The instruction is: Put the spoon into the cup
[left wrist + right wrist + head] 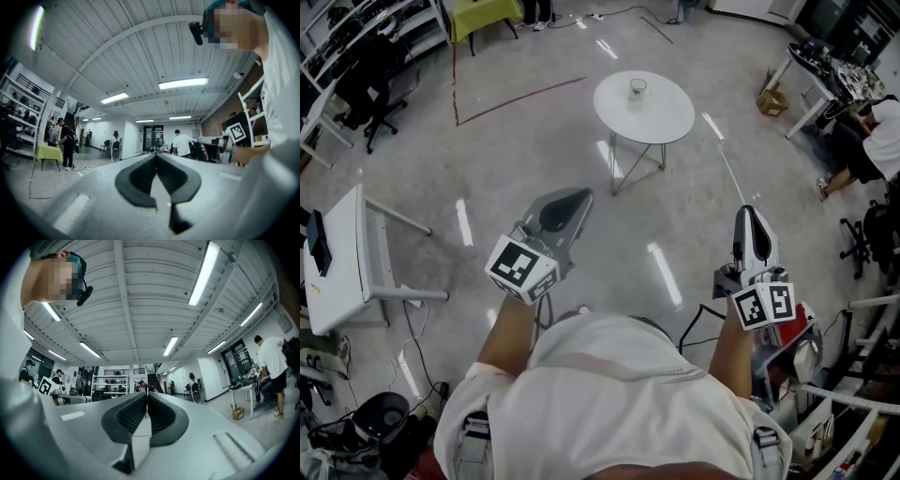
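Jaws on both grippers are pressed together with nothing between them. The left gripper (pixel 156 154) and right gripper (pixel 147 392) are held up in front of the person, pointing out across the room, well away from any work.

The cup (pixel 637 88) stands alone near the far side of a round white bench (pixel 667 120), well apart from both grippers. It looks like a small clear tumbler. From here I cannot make out the spoon, either beside the cup or in it.

Judging by the task, the spoon should be light, stiff and smooth, and hard to pinch where it lies flat. Taking it across the handle, near the middle, should stop it swivelling. The cup is probably light and breakable, so a knock to its rim could tip it.
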Demonstrator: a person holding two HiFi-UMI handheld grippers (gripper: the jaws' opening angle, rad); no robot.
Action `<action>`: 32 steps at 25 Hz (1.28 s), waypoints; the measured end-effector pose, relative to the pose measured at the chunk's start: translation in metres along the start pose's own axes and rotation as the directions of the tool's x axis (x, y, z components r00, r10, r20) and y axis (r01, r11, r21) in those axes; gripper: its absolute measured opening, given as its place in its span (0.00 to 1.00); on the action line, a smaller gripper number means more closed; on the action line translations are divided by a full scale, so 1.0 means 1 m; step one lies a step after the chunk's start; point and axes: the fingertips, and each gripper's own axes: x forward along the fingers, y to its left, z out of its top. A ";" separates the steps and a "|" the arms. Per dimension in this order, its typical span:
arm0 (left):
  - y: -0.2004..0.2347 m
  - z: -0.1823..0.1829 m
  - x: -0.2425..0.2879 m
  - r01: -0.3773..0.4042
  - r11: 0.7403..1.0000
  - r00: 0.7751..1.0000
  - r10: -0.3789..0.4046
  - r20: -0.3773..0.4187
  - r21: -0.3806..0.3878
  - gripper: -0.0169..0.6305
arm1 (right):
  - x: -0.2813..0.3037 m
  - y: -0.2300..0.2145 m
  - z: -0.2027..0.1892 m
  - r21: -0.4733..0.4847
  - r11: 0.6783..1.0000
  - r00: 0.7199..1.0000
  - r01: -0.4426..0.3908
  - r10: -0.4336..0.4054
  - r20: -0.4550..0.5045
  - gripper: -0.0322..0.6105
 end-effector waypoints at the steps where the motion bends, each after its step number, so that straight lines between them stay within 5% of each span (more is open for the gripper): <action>1: 0.007 -0.001 -0.005 -0.001 1.000 1.000 0.001 -0.003 0.002 0.03 | 0.005 0.005 -0.003 0.004 1.000 1.000 0.001 -0.001 0.001 0.07; 10: 0.084 -0.018 -0.056 -0.033 0.999 0.999 0.033 -0.032 -0.002 0.03 | 0.079 0.069 -0.041 0.014 0.999 0.997 -0.052 0.053 -0.051 0.07; 18: 0.154 -0.031 -0.032 -0.091 0.996 0.995 0.090 -0.038 -0.001 0.03 | 0.167 0.056 -0.067 0.034 0.994 0.992 -0.103 0.105 -0.067 0.07; 24: 0.220 -0.026 0.033 -0.113 0.993 0.992 0.114 -0.048 0.024 0.03 | 0.251 0.014 -0.079 0.059 0.992 0.992 -0.110 0.113 -0.048 0.07; 32: 0.282 -0.032 0.193 -0.073 0.997 0.995 0.075 -0.060 0.026 0.03 | 0.358 -0.113 -0.081 0.058 0.996 0.995 -0.068 0.072 -0.068 0.07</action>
